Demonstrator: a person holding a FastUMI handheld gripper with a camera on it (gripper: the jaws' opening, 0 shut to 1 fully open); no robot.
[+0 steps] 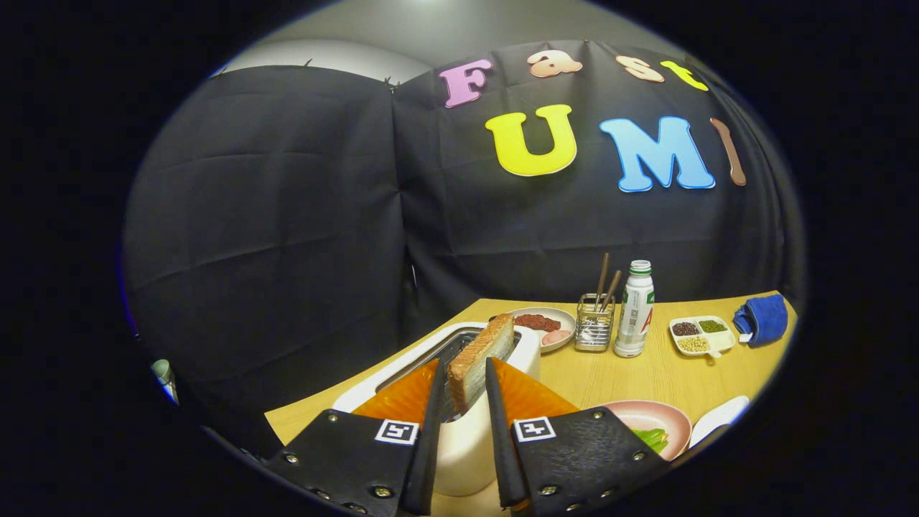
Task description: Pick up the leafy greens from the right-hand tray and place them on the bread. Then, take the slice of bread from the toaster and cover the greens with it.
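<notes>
Gripper view: fingers (465, 377) hiding bread (482, 355) base.

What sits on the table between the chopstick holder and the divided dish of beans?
In the gripper view, a white bottle stands between the chopstick holder and the bean dish. The gripper fingers flank the toaster's bread slice.

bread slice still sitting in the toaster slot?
Yes: the bread slice stands in the toaster slot, with the gripper fingers on either side of it.
</notes>
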